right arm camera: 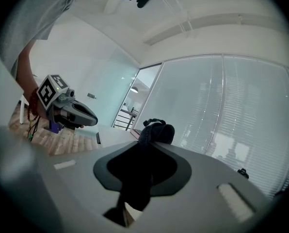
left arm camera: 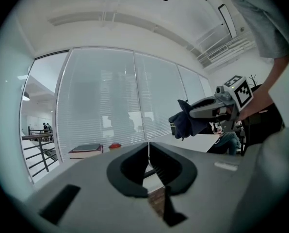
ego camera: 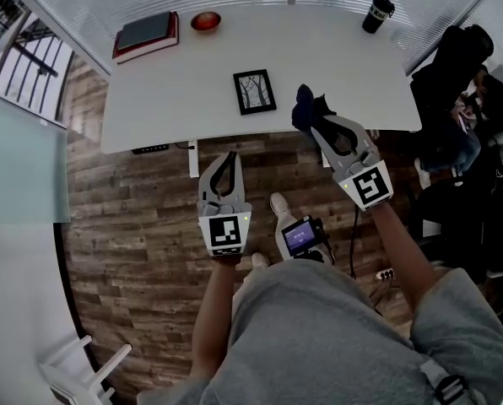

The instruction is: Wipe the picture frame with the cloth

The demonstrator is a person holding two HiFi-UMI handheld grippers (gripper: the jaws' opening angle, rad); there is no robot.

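A small black picture frame [ego camera: 255, 91] with a tree print lies flat on the white table [ego camera: 336, 57], near its front edge. My right gripper [ego camera: 309, 116] is shut on a dark blue cloth [ego camera: 307, 108] that bunches out past its tips, just right of the frame at the table's edge. In the right gripper view the cloth [right arm camera: 152, 140] fills the jaws. My left gripper [ego camera: 222, 160] hangs shut and empty over the wood floor, short of the table. The left gripper view shows the right gripper with the cloth [left arm camera: 188, 121] off to the right.
A red-edged book [ego camera: 146, 35] and a red bowl [ego camera: 206, 21] sit at the table's far left, a black cup [ego camera: 376, 12] at the far right. A person in dark clothes [ego camera: 458, 99] sits to the right. A white chair [ego camera: 78, 369] stands at the lower left.
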